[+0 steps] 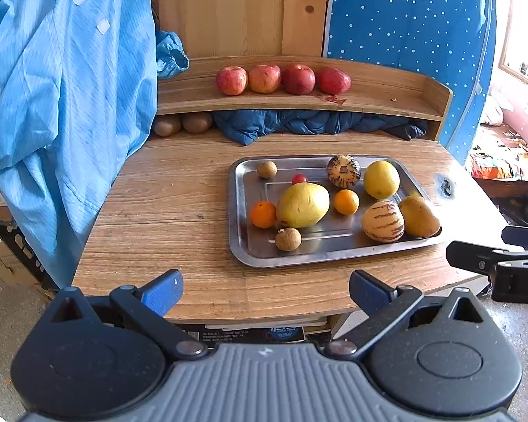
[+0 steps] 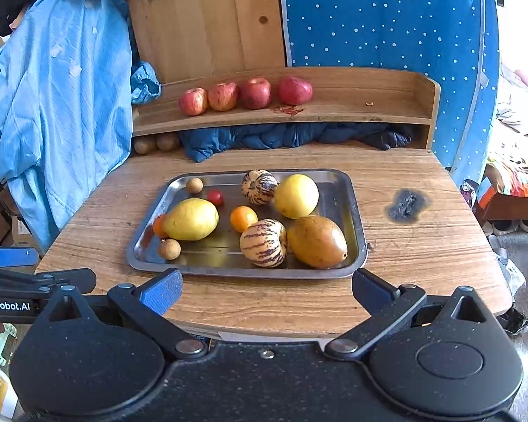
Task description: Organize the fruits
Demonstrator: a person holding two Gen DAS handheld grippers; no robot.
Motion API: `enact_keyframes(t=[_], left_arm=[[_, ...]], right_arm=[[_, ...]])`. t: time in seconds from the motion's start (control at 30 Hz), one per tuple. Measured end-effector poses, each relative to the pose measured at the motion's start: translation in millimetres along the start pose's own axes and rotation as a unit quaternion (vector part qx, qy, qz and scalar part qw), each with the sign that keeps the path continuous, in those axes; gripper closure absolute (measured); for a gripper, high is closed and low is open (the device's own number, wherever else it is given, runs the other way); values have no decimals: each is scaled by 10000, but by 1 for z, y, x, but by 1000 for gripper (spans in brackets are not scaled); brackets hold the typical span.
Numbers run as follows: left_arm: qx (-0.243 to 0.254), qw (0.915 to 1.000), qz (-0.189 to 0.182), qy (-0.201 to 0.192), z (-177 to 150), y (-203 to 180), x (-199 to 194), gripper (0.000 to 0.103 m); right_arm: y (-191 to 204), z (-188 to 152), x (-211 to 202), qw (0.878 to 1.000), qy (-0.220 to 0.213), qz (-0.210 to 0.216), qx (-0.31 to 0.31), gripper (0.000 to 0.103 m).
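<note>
A steel tray (image 1: 250,256) (image 2: 355,218) on the wooden table holds mixed fruit: a big yellow mango (image 1: 302,204) (image 2: 192,219), two striped melons (image 1: 383,221) (image 2: 263,242), two oranges (image 1: 263,214) (image 2: 243,218), a yellow round fruit (image 1: 381,179) (image 2: 296,196), a brown-yellow mango (image 1: 419,216) (image 2: 316,241), small brown longans (image 1: 288,238) (image 2: 169,249) and a red cherry tomato (image 1: 299,178) (image 2: 215,197). Several red apples (image 1: 281,79) (image 2: 244,95) line the raised shelf. My left gripper (image 1: 265,292) and right gripper (image 2: 266,290) both stand open at the table's near edge, holding nothing.
Two kiwis (image 1: 183,125) (image 2: 156,143) and a dark blue cloth (image 1: 316,123) (image 2: 292,137) lie under the shelf (image 1: 387,102). A light blue garment (image 1: 63,105) hangs at the left. A burn mark (image 2: 406,204) scars the table at the right.
</note>
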State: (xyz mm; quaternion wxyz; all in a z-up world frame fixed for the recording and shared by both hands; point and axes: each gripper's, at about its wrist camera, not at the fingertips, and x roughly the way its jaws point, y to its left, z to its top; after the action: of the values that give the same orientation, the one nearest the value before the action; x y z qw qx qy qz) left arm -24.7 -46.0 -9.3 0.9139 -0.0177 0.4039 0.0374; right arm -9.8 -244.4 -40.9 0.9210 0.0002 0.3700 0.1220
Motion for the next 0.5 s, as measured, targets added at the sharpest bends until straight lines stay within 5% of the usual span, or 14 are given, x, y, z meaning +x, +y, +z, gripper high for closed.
enact_keyframes(t=[0.5], left_arm=[[15,10000,28,15,4,-6,4,1]], right_arm=[[-8,3,4,10000,34,76,-36,1]])
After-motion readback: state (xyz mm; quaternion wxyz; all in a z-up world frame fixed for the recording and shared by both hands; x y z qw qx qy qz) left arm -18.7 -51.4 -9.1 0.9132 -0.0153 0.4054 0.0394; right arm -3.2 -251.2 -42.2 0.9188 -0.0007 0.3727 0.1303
